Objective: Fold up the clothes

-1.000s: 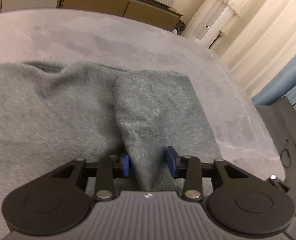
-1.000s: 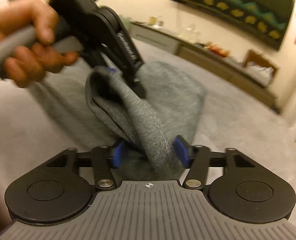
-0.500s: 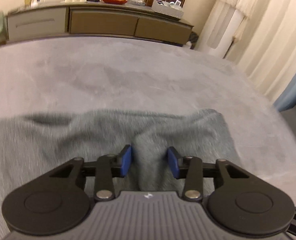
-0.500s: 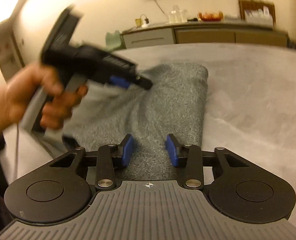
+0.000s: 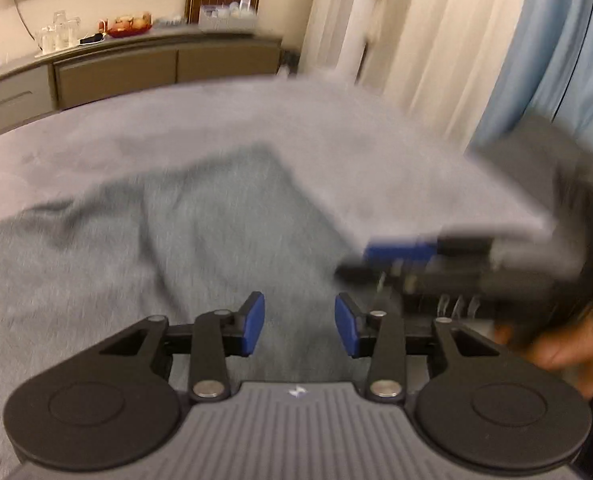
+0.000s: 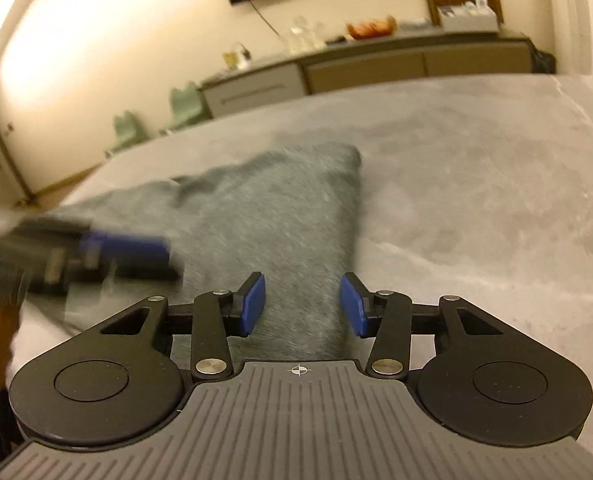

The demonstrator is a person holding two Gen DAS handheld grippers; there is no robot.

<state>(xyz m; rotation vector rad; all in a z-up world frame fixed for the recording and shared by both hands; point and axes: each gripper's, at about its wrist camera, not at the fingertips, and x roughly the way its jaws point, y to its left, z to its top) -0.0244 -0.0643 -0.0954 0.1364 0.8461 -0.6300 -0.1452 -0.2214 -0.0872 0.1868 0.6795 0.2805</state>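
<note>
A grey fleece garment [image 5: 184, 240] lies folded flat on the light grey bed surface [image 5: 336, 128]; it also shows in the right wrist view [image 6: 288, 232] with its far corner rounded. My left gripper [image 5: 299, 323] is open and empty just above the cloth's near part. My right gripper [image 6: 303, 305] is open and empty over the garment's near right edge. Each gripper appears blurred in the other's view: the right one [image 5: 416, 256] at the right, the left one [image 6: 108, 256] at the left.
A long low sideboard [image 6: 376, 68] with glasses and a fruit bowl stands against the far wall. Cream and blue curtains [image 5: 496, 40] hang at the right. The bed's bare surface [image 6: 476, 184] spreads right of the garment. Green chairs [image 6: 184, 104] stand beyond the bed.
Both grippers let go of the cloth, which dropped flat on the bed. Both have drawn back and lowered toward the garment's near edge; the jaws stand wide open.
</note>
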